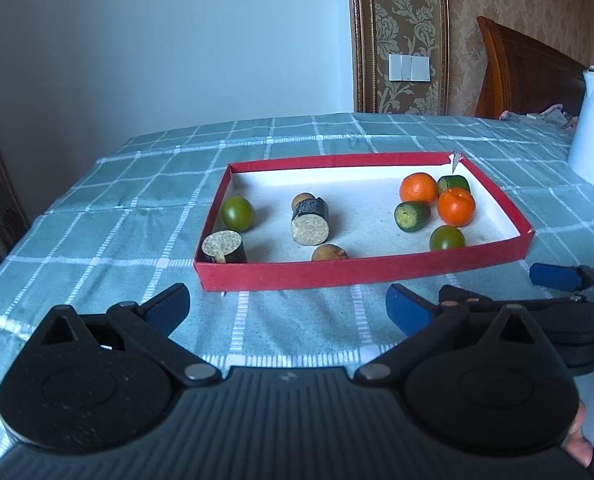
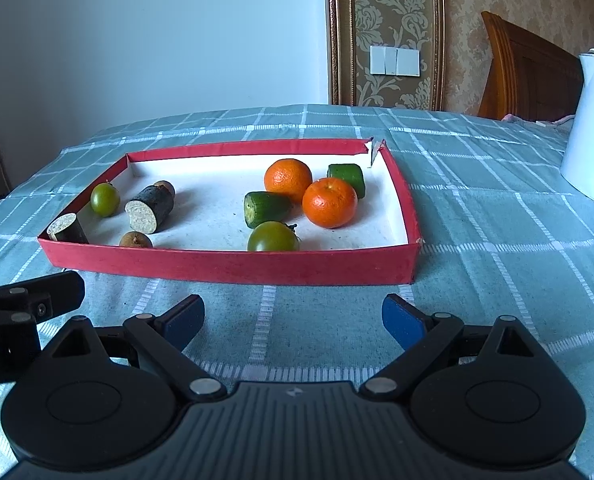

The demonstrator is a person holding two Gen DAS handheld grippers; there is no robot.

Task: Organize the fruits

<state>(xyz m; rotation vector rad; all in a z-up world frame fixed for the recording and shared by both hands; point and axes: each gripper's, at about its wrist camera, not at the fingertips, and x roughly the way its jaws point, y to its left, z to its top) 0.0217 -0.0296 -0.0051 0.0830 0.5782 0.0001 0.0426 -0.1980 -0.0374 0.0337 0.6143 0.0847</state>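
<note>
Waiting Wide at the Near Wall of the Fruit Tray

Hovering just short of the red tray (image 2: pixel 233 266), the right gripper (image 2: pixel 293 322) has its blue-padded fingers spread well apart with nothing between them. The left gripper (image 1: pixel 287 308) sits beside it on the left, equally spread and empty, over the checked tablecloth (image 1: pixel 117 200).

Inside the tray, fruit lies in two loose groups. On the right, two oranges (image 2: pixel 329 202) touch each other, with two green cut pieces (image 2: pixel 265 208) on either side and a green tomato (image 2: pixel 273 237) against the near wall. On the left sit a second green tomato (image 2: pixel 105 199), two dark cut cylinders (image 2: pixel 149 209) and two small brown fruits (image 2: pixel 135 239).

The oranges look firm and light; their roundness probably makes them roll, so a hold across the widest part seems safest. The tomatoes look smooth, likely slippery and easily bruised, calling for gentle pressure. The cylinders should clamp best across their curved sides. A white kettle (image 2: pixel 591 128) stands far right, well apart.
</note>
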